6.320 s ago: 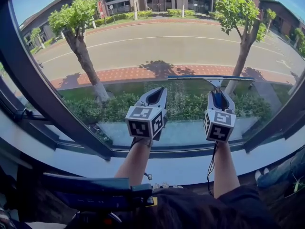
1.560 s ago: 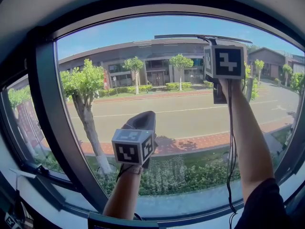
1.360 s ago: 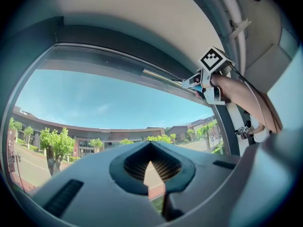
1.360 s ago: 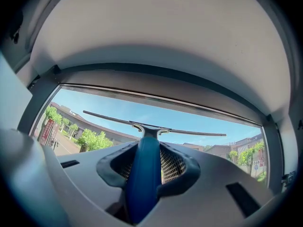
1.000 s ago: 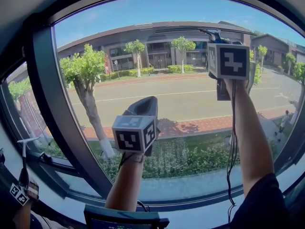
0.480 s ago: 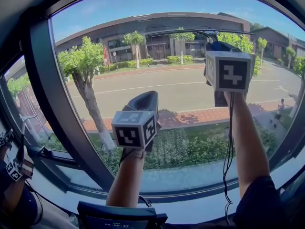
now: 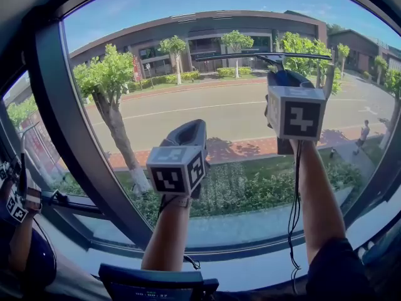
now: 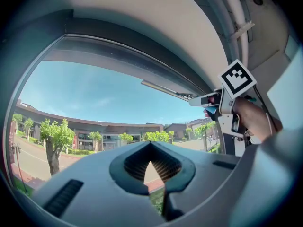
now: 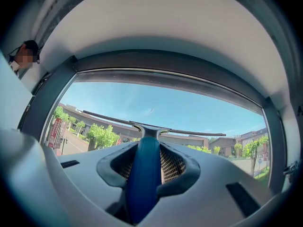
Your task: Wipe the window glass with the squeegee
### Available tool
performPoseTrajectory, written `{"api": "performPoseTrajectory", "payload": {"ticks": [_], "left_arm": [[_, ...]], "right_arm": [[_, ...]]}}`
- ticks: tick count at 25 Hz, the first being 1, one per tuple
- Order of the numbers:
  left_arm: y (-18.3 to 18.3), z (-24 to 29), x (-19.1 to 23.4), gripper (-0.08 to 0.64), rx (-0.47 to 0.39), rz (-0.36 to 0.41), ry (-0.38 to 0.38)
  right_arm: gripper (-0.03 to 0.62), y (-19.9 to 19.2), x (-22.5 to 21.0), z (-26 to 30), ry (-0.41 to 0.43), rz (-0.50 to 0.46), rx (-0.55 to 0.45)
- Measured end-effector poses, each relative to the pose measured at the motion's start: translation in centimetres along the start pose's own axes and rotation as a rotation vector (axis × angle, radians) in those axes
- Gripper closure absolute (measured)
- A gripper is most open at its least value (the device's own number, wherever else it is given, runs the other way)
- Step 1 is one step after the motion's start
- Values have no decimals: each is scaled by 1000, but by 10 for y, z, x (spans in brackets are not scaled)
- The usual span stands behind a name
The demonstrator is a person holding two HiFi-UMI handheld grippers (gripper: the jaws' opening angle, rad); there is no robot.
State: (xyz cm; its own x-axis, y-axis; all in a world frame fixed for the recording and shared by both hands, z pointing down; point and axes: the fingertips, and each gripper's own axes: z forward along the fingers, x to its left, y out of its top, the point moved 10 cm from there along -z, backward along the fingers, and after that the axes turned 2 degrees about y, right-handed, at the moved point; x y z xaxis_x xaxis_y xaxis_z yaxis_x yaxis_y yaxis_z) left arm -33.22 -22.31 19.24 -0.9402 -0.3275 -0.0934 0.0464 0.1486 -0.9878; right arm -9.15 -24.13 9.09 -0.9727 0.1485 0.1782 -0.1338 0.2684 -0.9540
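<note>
The squeegee point(image 7: 260, 57) has a long thin blade lying level against the window glass point(image 7: 188, 105) and a blue handle point(image 9: 143, 174). My right gripper point(image 7: 285, 83) is shut on that handle, held high at the right of the pane. In the right gripper view the squeegee blade point(image 9: 151, 126) spans the glass just beyond the jaws. My left gripper point(image 7: 191, 133) hovers lower, near the pane's middle, shut with nothing in it; its jaw tips point(image 8: 150, 162) meet. From the left gripper view the right gripper point(image 8: 222, 103) and the squeegee blade point(image 8: 163, 90) show up at the upper right.
A thick dark window frame post point(image 7: 69, 137) bounds the pane on the left, a sill point(image 7: 250, 256) runs below. Another person's arm with a gripper point(image 7: 19, 212) is at the far left. A dark device point(image 7: 156, 284) sits at the bottom edge.
The right gripper has drawn the squeegee down the glass from near the top of the pane. The left gripper has stayed about where it was.
</note>
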Motion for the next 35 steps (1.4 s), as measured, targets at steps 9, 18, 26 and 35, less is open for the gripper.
{"api": "performPoseTrajectory", "payload": {"ticks": [9, 18, 26, 35], "left_arm": [[-7, -1, -4, 558, -5, 11, -3], [-19, -4, -4, 558, 9, -10, -13], [-30, -3, -8, 558, 25, -19, -16], [-49, -2, -7, 558, 62, -39, -18]], "right_arm": [[468, -31, 10, -6, 0, -10, 32], [468, -55, 19, -14, 9, -19, 57], [468, -85, 27, -19, 5, -51, 103], [468, -117, 37, -23, -13, -39, 131]]}}
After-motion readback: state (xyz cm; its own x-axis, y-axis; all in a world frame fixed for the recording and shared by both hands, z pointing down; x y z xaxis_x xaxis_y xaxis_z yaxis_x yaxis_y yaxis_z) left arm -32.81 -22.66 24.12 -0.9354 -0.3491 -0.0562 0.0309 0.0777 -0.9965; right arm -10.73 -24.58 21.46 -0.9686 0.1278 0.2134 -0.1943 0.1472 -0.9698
